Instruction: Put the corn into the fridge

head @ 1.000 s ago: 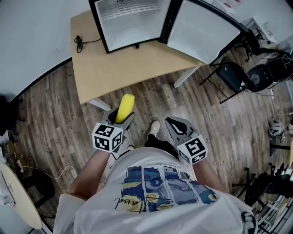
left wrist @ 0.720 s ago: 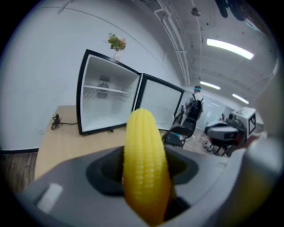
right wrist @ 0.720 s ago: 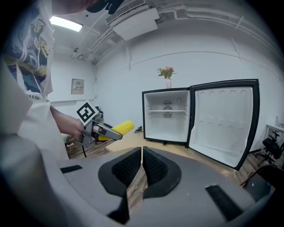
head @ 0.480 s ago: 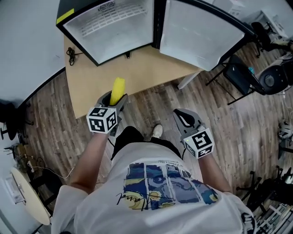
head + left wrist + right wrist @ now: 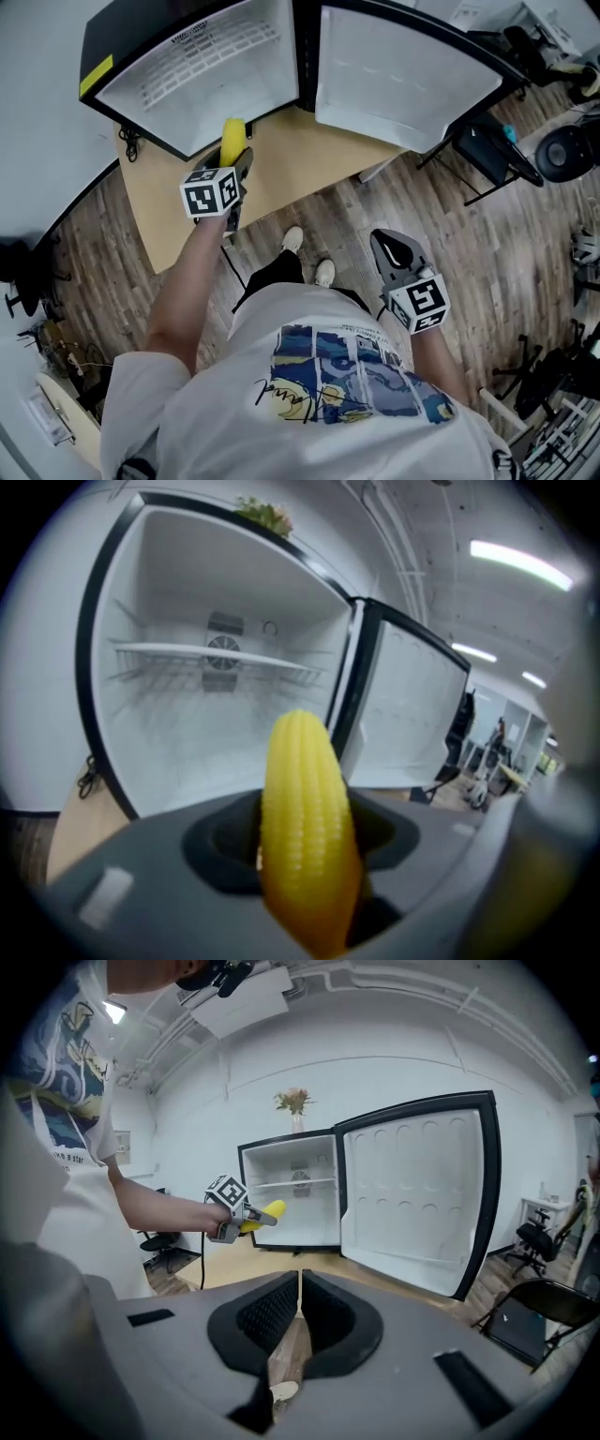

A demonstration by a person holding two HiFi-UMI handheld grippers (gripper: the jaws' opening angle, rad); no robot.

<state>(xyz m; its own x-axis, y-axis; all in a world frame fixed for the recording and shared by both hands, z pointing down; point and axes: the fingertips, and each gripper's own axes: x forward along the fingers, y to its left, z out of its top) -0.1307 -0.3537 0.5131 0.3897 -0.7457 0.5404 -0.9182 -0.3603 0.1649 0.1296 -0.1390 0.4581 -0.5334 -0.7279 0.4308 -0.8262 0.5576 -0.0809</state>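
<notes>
Head view
- Left hand-held gripper (image 5: 240, 169): held out on a stretched arm over the worktop (image 5: 291, 173), its jaws clamped on the corn (image 5: 232, 141).
- Corn: 1 yellow cob, tip pointing at the fridge (image 5: 202, 80), just in front of the opening's lower edge and not yet inside.
- Fridge: small, black outside and white inside, standing on the worktop with its door (image 5: 403, 80) swung wide to the right.
- Right hand-held gripper (image 5: 394, 251): low beside the person's body, above the wooden floor (image 5: 487, 244), well apart from the fridge.

Left gripper view
- Grip: the corn (image 5: 305, 827) stands between the 2 jaws, which press on its lower part; its upper part juts out in front.
- Fridge interior: 1 wire shelf (image 5: 216, 653) crosses the cavity, with bare space below it.

Right gripper view
- Right hand-held gripper (image 5: 298, 1288): the 2 jaws are closed together with only a thin slit between them, and nothing is held.
- Background: the left hand-held gripper (image 5: 246, 1220) holds the corn (image 5: 266, 1212) in front of the open fridge; a plant (image 5: 294, 1101) sits on the fridge's top.
</notes>
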